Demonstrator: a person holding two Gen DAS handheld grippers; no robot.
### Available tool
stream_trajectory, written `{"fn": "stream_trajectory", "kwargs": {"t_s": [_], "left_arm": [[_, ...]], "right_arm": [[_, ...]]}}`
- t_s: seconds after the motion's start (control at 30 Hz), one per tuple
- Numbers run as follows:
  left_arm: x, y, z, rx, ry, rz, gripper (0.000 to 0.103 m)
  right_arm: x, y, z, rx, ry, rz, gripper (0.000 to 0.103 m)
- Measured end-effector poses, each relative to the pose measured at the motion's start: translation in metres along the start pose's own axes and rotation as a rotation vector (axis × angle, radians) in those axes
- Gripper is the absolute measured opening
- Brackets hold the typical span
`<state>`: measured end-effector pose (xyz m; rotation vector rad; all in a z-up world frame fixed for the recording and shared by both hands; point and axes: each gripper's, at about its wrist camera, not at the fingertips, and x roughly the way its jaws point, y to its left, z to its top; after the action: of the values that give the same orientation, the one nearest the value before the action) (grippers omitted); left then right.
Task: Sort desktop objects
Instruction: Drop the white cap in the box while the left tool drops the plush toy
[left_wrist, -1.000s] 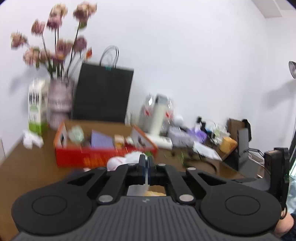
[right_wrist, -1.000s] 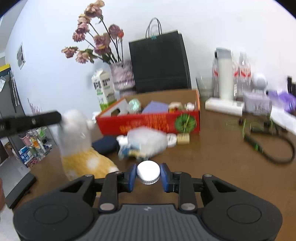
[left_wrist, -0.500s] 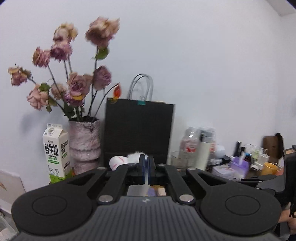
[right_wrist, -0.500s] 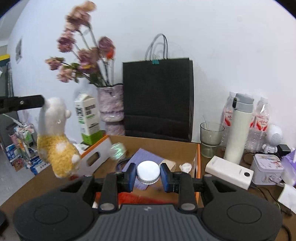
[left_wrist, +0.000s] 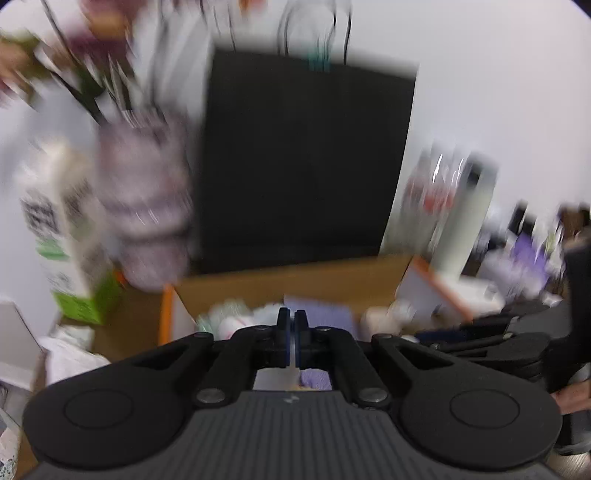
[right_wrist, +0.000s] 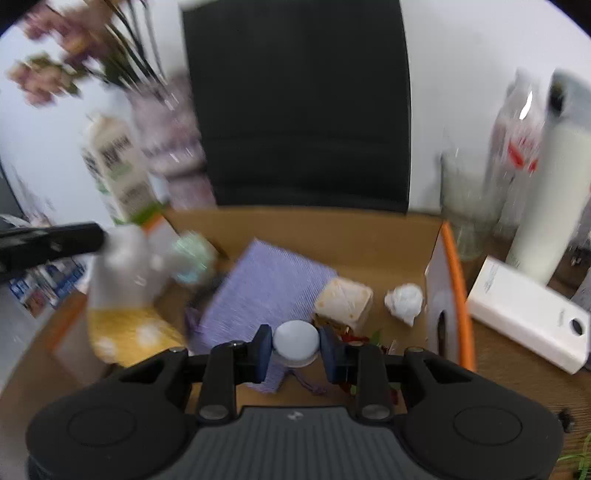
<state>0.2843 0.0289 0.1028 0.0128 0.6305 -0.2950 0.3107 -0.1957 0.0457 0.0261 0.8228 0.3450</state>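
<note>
White round cap (right_wrist: 295, 341): clamped between the blue pads of the right gripper (right_wrist: 295, 345), one pad on each side, over the near part of the cardboard box (right_wrist: 332, 229).

Plush toy (right_wrist: 122, 291), white on top and yellow below: hanging left of the right gripper, top pinched at the tip of the left gripper (right_wrist: 99, 238), lower end over the box's left near corner. Seen from the left wrist: left gripper (left_wrist: 291, 332) clenched nearly flat, only a thin white sliver between the pads, toy body itself hidden below the fingers.

Inside the box, just ahead of the right gripper: purple cloth (right_wrist: 266, 291) lying flat, partly under the cap. Right of that, a beige block (right_wrist: 343, 302), then a crumpled white wad (right_wrist: 404, 301) against the orange right flap. Pale green ball (right_wrist: 192, 254) ahead-left, beside the toy.

Beyond the box, straight ahead of both grippers: black paper bag (right_wrist: 303, 110) against the wall. Left of it: patterned vase (right_wrist: 170, 140) with flowers, then milk carton (right_wrist: 118, 173). Ahead-right: glass (right_wrist: 465, 206), white flask (right_wrist: 554, 184). White power bank (right_wrist: 528, 314) lying on the table right of the box.

Both views heavily blurred, left wrist worst; small items there unreadable.
</note>
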Motion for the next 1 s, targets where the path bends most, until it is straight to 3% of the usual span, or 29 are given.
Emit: {"fn": "stream_trajectory", "kwargs": {"t_s": [0.13,0.23,0.37,0.43,0.5,0.57,0.63,0.77,1.0], "left_arm": [[0.056,0.005,-0.013,0.035,0.144,0.074,0.001],[0.061,0.007,-0.021,0.041,0.165,0.066,0.001],[0.066,0.007,-0.026,0.031,0.236,0.059,0.003],[0.057,0.006,-0.026,0.031,0.229,0.043,0.005],[0.044,0.006,-0.022,0.017,0.212,0.039,0.019],[0.034,0.007,-0.015,0.000,0.200,0.030,0.058],[0.026,0.006,-0.008,-0.012,0.183,0.071,0.065],[-0.003,0.001,-0.004,-0.012,0.126,0.136,0.100],[-0.057,-0.012,-0.040,-0.097,0.064,0.199,0.103]], "right_arm": [[0.032,0.005,-0.001,-0.021,0.072,-0.065,0.027],[0.044,0.007,0.000,-0.033,0.083,-0.101,0.027],[0.051,0.004,0.008,-0.002,0.088,-0.097,0.047],[0.044,0.004,0.010,0.013,0.068,-0.082,0.057],[0.035,0.003,0.014,0.015,0.044,-0.076,0.070],[0.025,0.003,0.019,0.024,0.038,-0.070,0.072],[0.012,0.002,0.024,0.032,0.028,-0.059,0.073],[-0.024,-0.001,0.024,0.068,-0.019,-0.031,0.094],[-0.081,0.005,-0.015,0.108,-0.077,-0.042,0.099]]}}
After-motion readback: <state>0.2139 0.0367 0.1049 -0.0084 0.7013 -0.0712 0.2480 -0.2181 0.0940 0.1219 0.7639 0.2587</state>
